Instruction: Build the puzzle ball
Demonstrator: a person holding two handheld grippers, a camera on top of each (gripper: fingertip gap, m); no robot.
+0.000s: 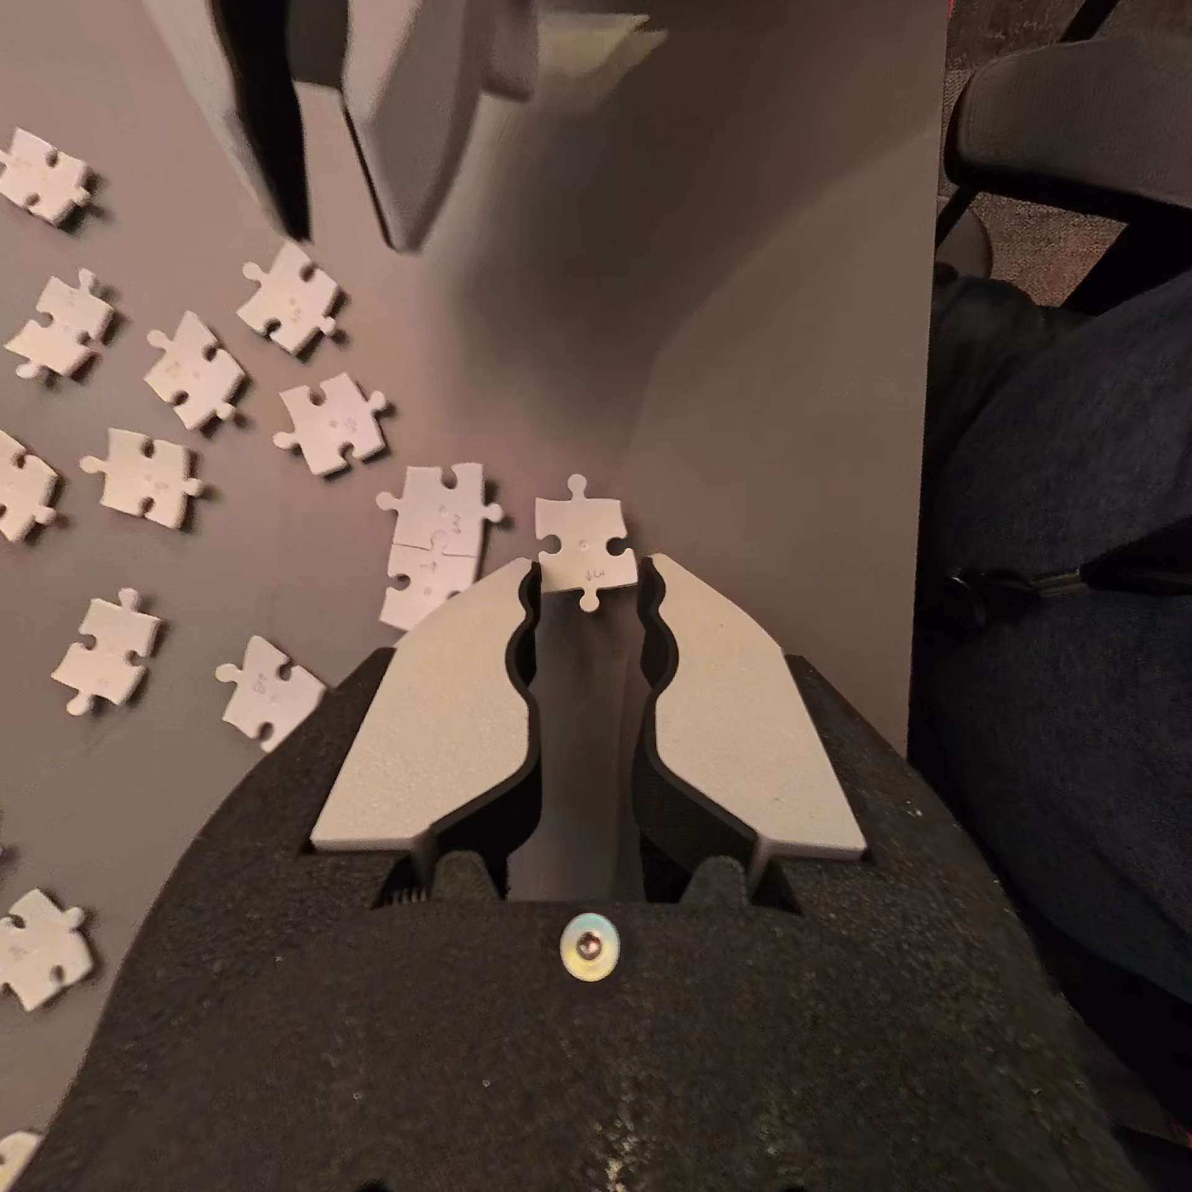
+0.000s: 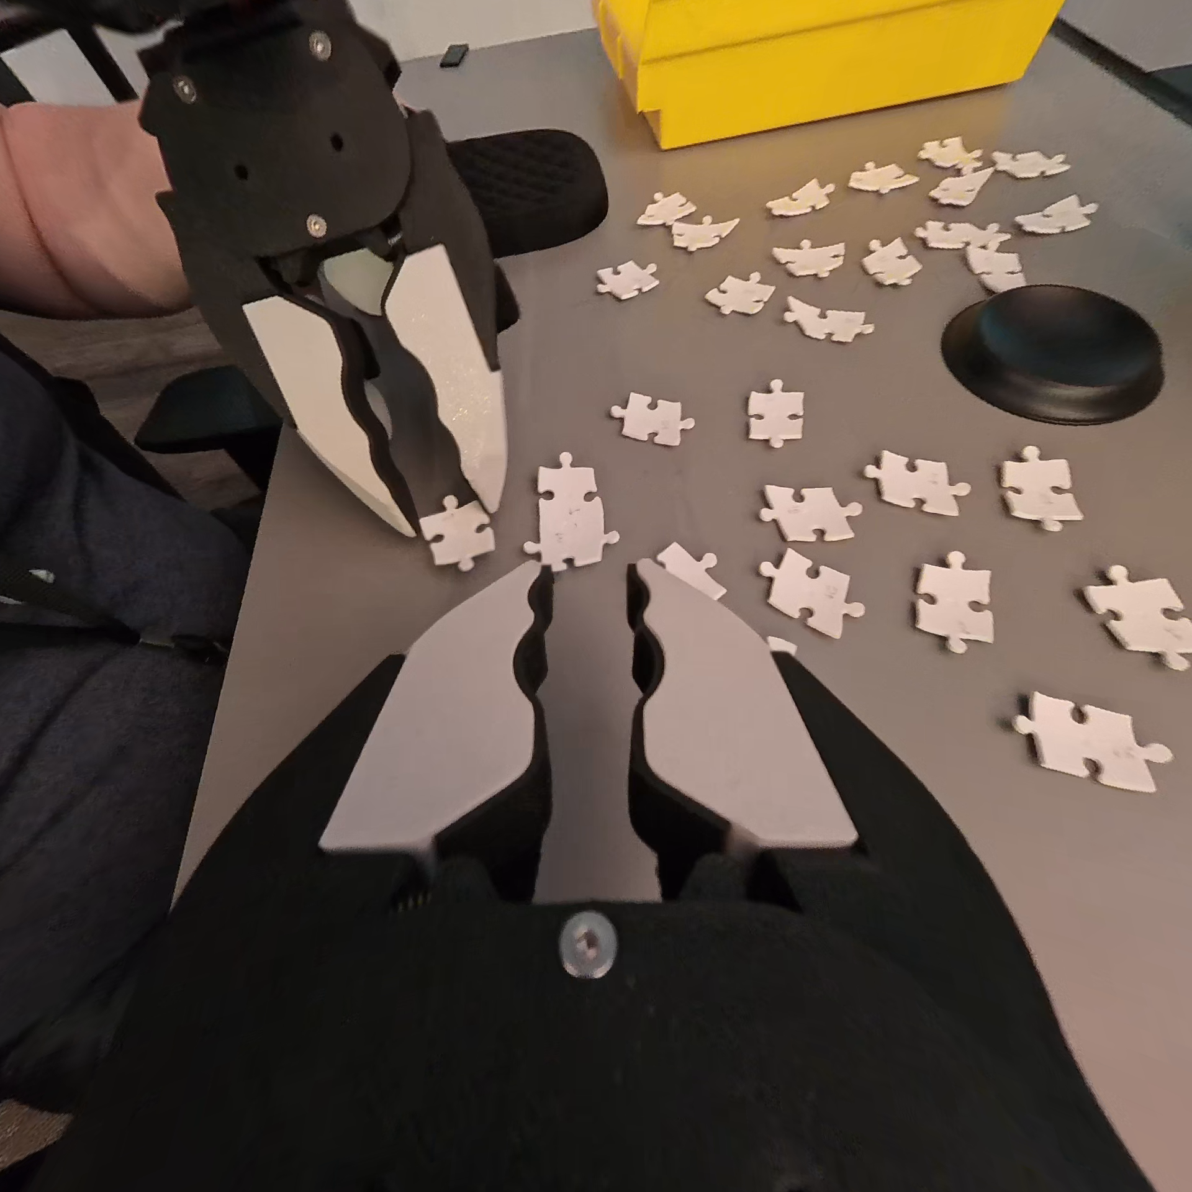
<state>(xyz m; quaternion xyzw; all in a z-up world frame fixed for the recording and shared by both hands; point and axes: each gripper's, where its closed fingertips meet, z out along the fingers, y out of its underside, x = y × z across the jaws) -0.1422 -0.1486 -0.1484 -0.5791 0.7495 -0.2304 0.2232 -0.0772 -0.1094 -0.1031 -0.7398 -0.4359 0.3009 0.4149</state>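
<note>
A single white puzzle piece lies near the grey table's right edge. My left gripper has its jaws against the piece's two sides. It also shows in the right wrist view, pointing down with the piece at its tips. A joined pair of pieces lies just left of it and also shows in the right wrist view. My right gripper is open and empty just in front of the pair. In the left wrist view it is blurred at the top.
Several loose white pieces are spread over the table. A black round stand sits at the right and a yellow bin at the back. A person's legs and a chair are beyond the table edge. The left gripper's tips are roughly 9 cm from the right gripper's.
</note>
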